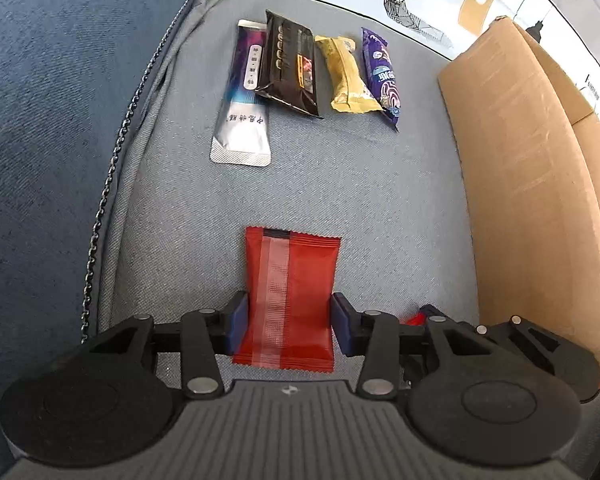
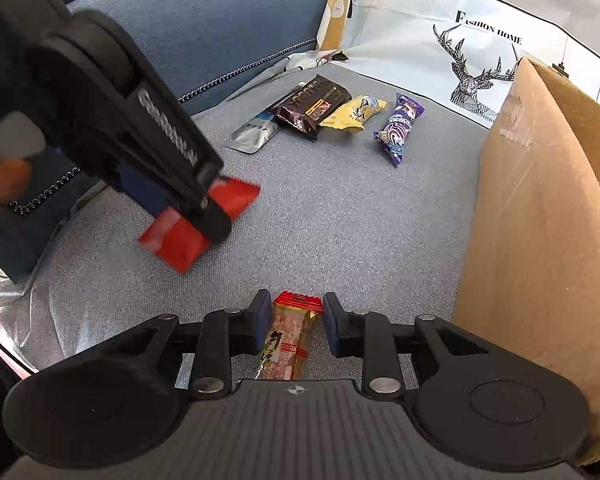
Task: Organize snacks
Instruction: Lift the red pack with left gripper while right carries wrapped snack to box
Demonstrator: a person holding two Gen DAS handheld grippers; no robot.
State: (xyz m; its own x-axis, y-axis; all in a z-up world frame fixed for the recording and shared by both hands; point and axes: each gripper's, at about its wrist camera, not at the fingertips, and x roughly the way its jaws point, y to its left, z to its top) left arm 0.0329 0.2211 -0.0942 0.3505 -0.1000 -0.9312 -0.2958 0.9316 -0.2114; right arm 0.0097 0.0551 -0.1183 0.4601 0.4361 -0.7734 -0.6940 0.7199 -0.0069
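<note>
the left hand-held gripper [image 1: 289,322] is closing its blue pads on the two side edges of a red snack packet [image 1: 290,300], and in the right wrist view the packet is hanging tilted in that grip, seemingly clear of the grey sofa seat [image 1: 340,184]. the right hand-held gripper [image 2: 296,322] is straddling a slim red-and-gold snack bar [image 2: 290,340]; the left pad is touching it, a sliver of gap is showing at the right pad, so whether it is gripping firmly i cannot tell. ahead of both grippers, well apart, four packets are lying in a row: a silver pouch [image 1: 242,112], a black packet [image 1: 292,68], a yellow packet [image 1: 346,76] and a purple packet [image 1: 382,72]. to the right, an open cardboard box [image 1: 520,184] is standing.

risks, as i judge them: the red packet is soft and glossy, so an edge grip could be buckling it and letting it slip out during a swing. the slim bar may be twisting loose if only one pad is pressing.
</note>
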